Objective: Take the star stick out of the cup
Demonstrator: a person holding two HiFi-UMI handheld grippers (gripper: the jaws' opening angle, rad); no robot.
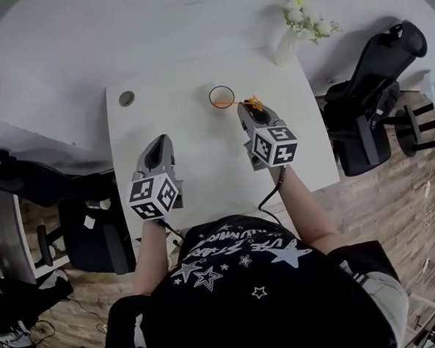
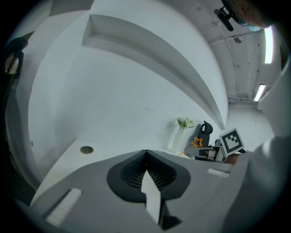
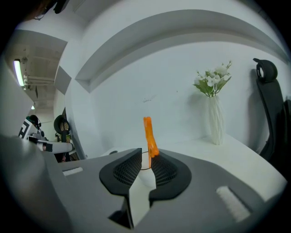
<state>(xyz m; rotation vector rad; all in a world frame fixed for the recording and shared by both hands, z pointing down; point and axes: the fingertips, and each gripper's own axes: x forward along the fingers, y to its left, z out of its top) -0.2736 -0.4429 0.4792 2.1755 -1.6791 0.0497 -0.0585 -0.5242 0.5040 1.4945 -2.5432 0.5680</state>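
A clear cup (image 1: 222,97) stands near the far middle of the white table (image 1: 170,121). The orange star stick (image 1: 253,102) leans out of it toward the right, star end up. My right gripper (image 1: 249,109) is at the star end. In the right gripper view the stick (image 3: 149,135) stands edge-on between the jaw tips of the right gripper (image 3: 145,152): it lies against the right jaw, with a gap to the left jaw, so the gripper is open. My left gripper (image 1: 159,142) hovers over the table's near left, shut and empty (image 2: 146,152).
A white vase of flowers (image 1: 290,36) stands at the table's far right corner. A round cable hole (image 1: 127,98) sits at the far left. A black office chair (image 1: 374,86) is just past the right edge, and another chair (image 1: 96,228) is at the left.
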